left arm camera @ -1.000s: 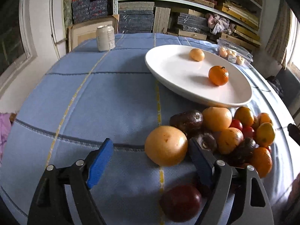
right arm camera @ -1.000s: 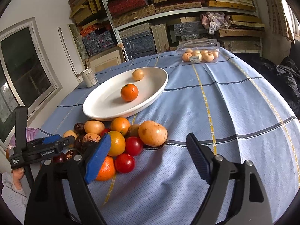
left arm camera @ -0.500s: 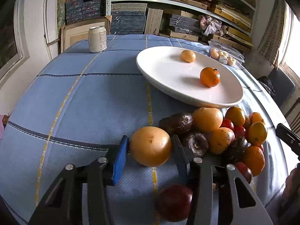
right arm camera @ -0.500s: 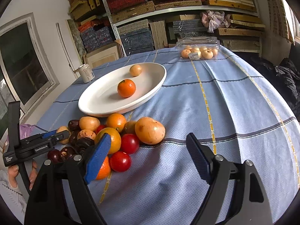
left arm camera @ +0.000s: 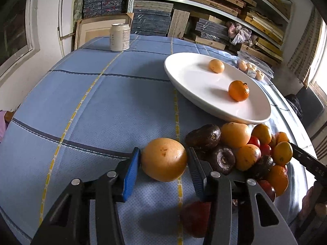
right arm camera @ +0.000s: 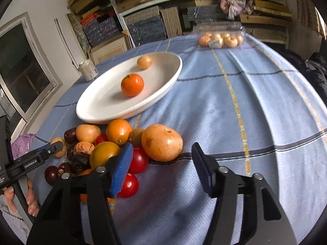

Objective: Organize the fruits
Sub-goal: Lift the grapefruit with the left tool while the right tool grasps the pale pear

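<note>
**Left gripper clamps a pale orange fruit; right closes in on another**

Much of the heap (right arm camera: 106, 149) is hard to count: fruits overlap, the dark ones sink into shadow, and both grippers' frames cover the nearest pieces. A dark red fruit (left arm camera: 194, 218) is half hidden behind the left gripper's right finger.

The left gripper (left arm camera: 163, 163) has its pads pressed on either side of the large pale orange fruit (left arm camera: 164, 159), which sits on the blue tablecloth (left arm camera: 102, 106) at the heap's left edge. The right gripper (right arm camera: 161, 163) has just been closing; its jaws stand apart, empty, just near of the big yellow-orange fruit (right arm camera: 162, 143) on the heap's right edge.

The white plate (right arm camera: 98, 106), far of the heap, holds two fruits: one tangerine (right arm camera: 132, 84) and one smaller pale fruit (right arm camera: 144, 62). One can (left arm camera: 120, 37) stands at the far left. One clear box of small fruits (right arm camera: 221, 38) lies at the far right.

Only the right view shows the fingers (right arm camera: 30, 200) of the hand holding the left gripper.
</note>
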### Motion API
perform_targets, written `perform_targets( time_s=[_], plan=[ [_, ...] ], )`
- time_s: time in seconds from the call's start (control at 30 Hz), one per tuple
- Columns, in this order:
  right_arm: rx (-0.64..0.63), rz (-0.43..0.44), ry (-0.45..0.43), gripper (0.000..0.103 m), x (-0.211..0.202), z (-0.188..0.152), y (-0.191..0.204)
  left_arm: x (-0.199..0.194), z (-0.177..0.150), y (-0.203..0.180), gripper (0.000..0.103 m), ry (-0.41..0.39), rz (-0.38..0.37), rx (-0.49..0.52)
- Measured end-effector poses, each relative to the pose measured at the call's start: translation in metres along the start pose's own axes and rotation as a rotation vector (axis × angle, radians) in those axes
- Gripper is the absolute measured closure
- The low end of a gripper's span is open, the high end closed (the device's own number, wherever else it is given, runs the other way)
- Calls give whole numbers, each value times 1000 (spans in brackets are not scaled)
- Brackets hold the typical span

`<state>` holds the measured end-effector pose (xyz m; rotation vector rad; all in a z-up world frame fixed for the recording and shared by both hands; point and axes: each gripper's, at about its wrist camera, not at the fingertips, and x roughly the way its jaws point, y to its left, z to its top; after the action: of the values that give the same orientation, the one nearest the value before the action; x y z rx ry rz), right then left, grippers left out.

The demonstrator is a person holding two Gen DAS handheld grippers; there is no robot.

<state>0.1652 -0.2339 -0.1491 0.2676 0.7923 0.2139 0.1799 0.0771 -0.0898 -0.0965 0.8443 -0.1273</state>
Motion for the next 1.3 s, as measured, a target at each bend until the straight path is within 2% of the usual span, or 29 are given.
perform_targets(
  time_s=[0.2, 0.3, 0.4, 0.63, 0.9, 1.0, 1.13, 1.3],
  plan=[
    [60, 42, 19, 46, 12, 8, -9, 1, 0, -1, 56, 2, -9, 4],
    [82, 84, 28, 52, 14, 8, -12, 1, 0, -1, 56, 1, -9, 5],
    [70, 78, 20, 59, 13, 8, -12, 1, -1, -2, 56, 0, -5, 10],
    [37, 66, 4, 59, 7, 4, -5, 0, -2, -1, 56, -6, -5, 7],
    [65, 77, 9, 59, 10, 7, -11, 0, -3, -1, 56, -11, 0, 11],
    [54, 91, -26, 59, -1, 8, -9, -6, 0, 1, 56, -33, 4, -2],
    [63, 128, -98, 59, -26, 16, -8, -19, 13, 3, 56, -68, -27, -28],
    [34, 116, -189, 60, -46, 63, 4, -28, 59, -27, 56, -128, -9, 49]
  ],
)
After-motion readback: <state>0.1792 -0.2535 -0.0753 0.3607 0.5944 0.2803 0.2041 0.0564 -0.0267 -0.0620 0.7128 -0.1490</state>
